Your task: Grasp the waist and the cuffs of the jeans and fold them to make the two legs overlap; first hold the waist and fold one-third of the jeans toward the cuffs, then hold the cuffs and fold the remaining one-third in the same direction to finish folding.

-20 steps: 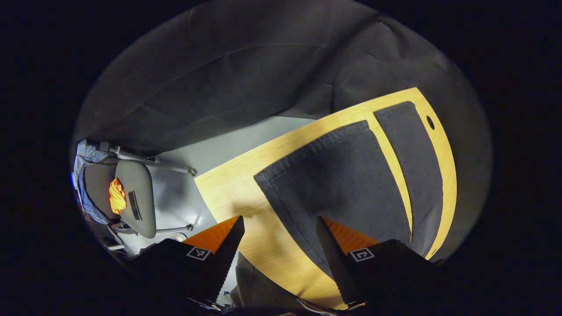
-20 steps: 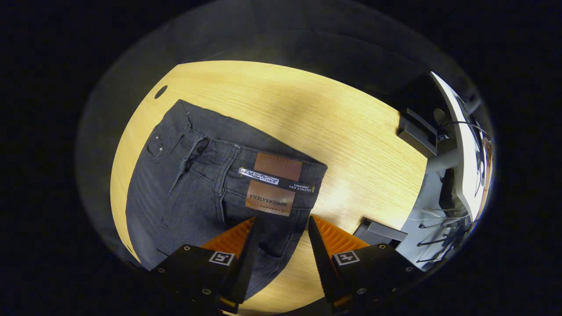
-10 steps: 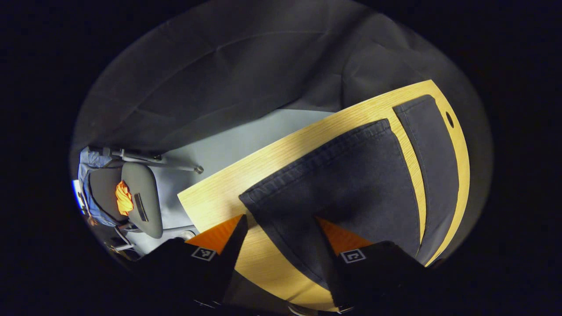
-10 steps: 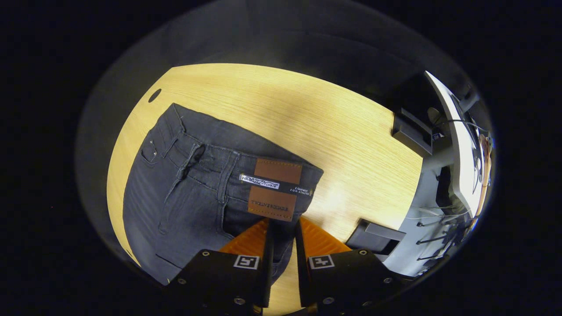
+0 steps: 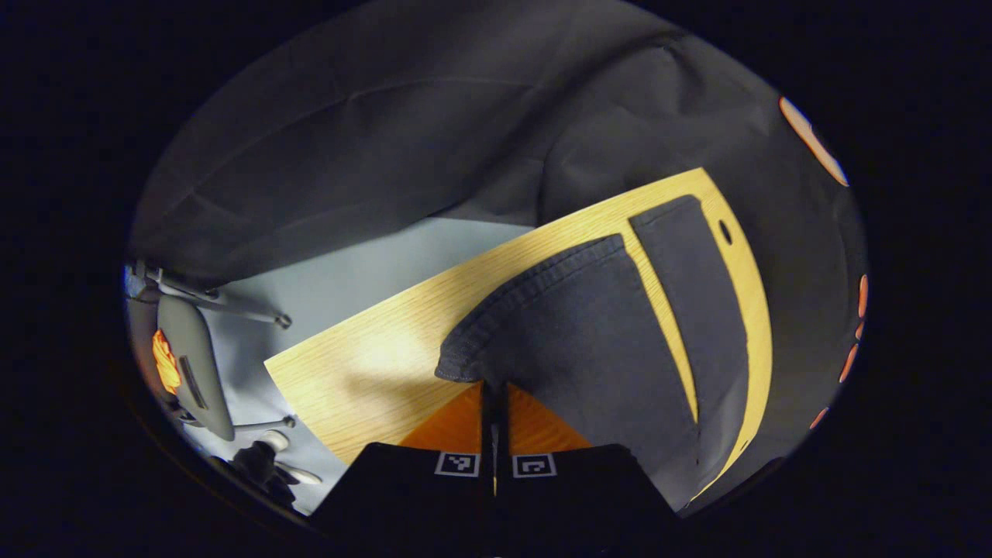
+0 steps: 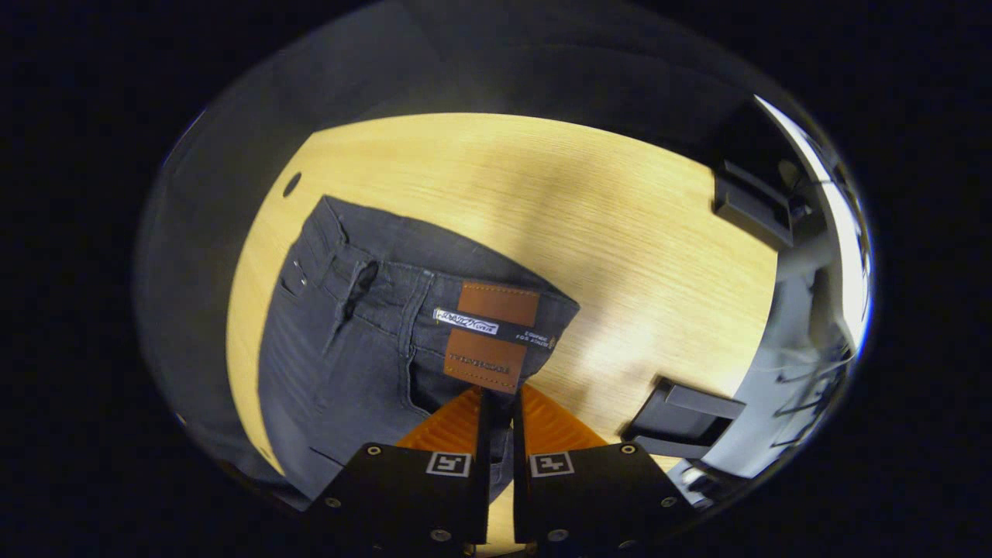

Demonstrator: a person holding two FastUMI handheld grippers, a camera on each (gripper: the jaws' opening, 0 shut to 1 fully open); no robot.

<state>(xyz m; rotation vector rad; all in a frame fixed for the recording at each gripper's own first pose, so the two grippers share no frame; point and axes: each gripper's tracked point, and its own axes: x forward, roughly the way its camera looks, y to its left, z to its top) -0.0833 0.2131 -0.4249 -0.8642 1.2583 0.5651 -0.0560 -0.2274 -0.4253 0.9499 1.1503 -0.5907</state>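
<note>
Since a second ago both tongs have clenched, the left tongs [image 5: 494,387] on the near cuff [image 5: 465,364] and the right tongs [image 6: 497,395] on the waist [image 6: 465,341] at 6 o'clock, so the legs-overlap fold can likely begin.

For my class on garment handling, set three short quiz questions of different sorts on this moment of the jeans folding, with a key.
1. True or false: the left gripper is closed on a cuff of the jeans.
2. The right gripper grips the jeans at: A the waist; B a cuff; C a knee.
3. Fill in: the two legs lie ____ on the table, wood showing between them.

Key: 1 true; 2 A; 3 apart.
</note>
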